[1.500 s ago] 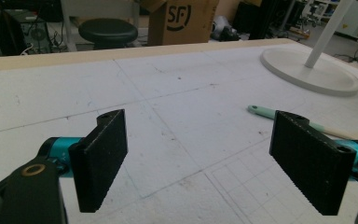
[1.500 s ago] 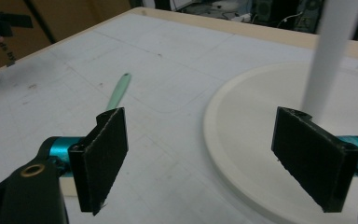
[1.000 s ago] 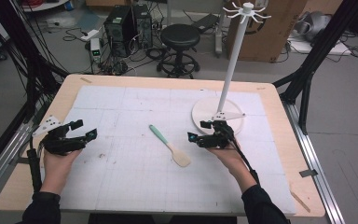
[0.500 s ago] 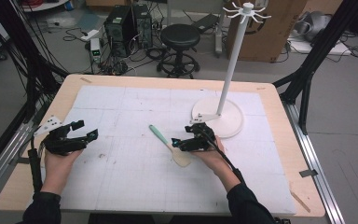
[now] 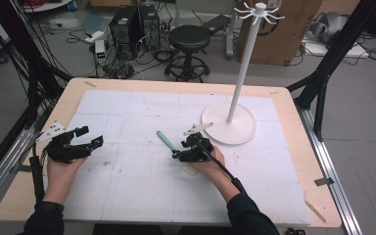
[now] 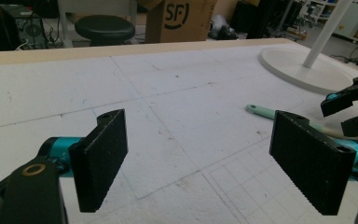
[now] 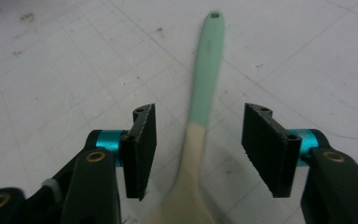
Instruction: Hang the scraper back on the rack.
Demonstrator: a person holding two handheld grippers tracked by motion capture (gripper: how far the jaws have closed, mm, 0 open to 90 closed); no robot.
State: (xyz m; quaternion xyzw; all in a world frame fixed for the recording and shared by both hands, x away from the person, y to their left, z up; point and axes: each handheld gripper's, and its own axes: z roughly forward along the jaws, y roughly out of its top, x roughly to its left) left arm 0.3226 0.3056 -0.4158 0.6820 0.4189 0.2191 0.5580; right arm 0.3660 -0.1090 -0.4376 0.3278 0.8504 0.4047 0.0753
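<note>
Over the mat's middle, the right gripper [image 7: 198, 154] has just been closing, jaws apart astride the spoon [image 7: 201, 116], set to clamp its handle.

text: "SF" | on: cardboard box [image 6: 179, 18] — behind the table's far edge

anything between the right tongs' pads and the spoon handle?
No. In the right gripper view the spoon handle lies between the closing right tongs, bare mat on both sides, pads not touching.
</note>
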